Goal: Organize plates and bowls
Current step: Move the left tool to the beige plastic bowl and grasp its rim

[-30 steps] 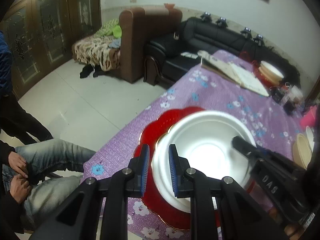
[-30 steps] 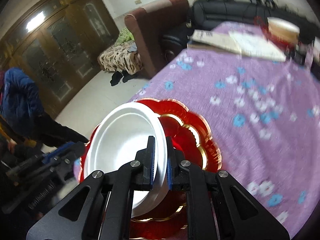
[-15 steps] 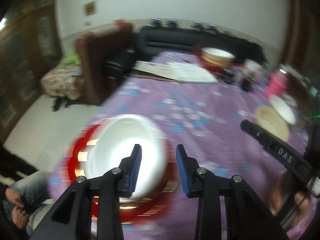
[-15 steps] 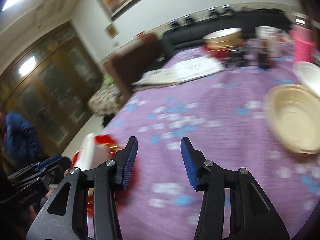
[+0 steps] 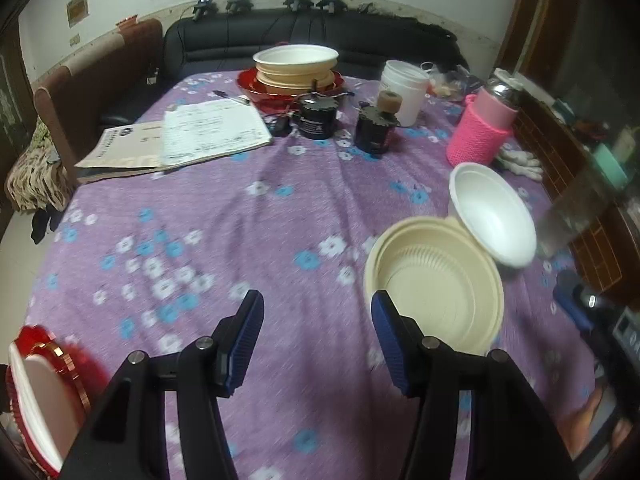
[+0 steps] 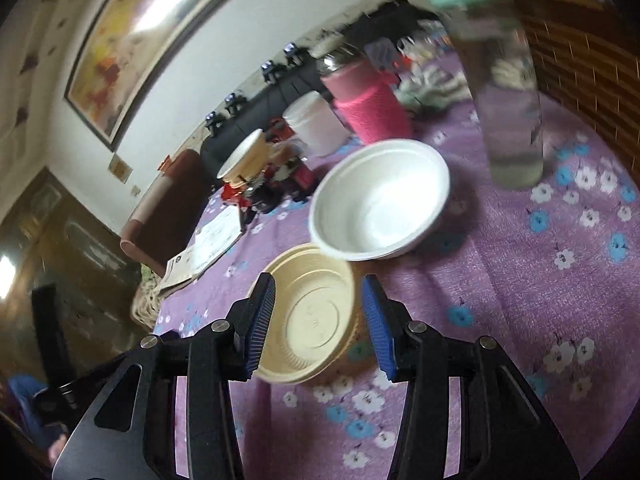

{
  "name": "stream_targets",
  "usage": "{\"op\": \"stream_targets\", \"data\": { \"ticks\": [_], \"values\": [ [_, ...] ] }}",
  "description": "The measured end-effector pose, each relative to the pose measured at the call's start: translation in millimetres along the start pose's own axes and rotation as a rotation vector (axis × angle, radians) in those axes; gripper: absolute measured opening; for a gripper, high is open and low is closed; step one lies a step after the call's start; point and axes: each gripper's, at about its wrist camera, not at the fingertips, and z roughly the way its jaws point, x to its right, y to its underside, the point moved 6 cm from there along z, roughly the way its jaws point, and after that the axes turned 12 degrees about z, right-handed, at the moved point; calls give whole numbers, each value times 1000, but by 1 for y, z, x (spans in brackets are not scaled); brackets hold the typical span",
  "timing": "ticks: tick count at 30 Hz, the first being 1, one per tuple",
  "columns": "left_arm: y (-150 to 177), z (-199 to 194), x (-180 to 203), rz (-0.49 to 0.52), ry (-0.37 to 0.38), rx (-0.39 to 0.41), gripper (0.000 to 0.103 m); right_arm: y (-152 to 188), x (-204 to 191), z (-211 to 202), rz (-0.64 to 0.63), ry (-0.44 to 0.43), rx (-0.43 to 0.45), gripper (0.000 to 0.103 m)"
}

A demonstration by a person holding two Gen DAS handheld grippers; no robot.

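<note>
Left wrist view: the left gripper [image 5: 316, 340] hangs over the purple flowered tablecloth [image 5: 248, 216], jaws opening, nothing between them. The right gripper [image 6: 320, 316] is spread, empty, framing the beige bowl [image 6: 308, 316] touching a white bowl [image 6: 380, 200]. Only the right view shows a clear bottle [image 6: 504, 92].

Beige ribbed bowl [image 5: 434, 286] upright on the purple cloth; white bowl [image 5: 493, 216] tilted, its rim overlapping the beige bowl's. White bowl on red plate [image 5: 44, 396] at the table's near-left edge.
</note>
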Motion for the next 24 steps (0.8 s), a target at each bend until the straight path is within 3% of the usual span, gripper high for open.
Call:
{"op": "stream_targets", "data": {
  "ticks": [4,9,16,24],
  "values": [
    [-14,24,10,5,1,-24,56,2,11,18,12,27,-42,45],
    [-15,55,22,31,-2,-89,56,13,23,48,85,-14,-167,45],
    [-15,76,28,13,36,-117,56,19,31,59,104,0,-181,45],
    [-11,85,26,2,66,-110,56,15,31,53,96,-10,-104,45]
  ]
}}
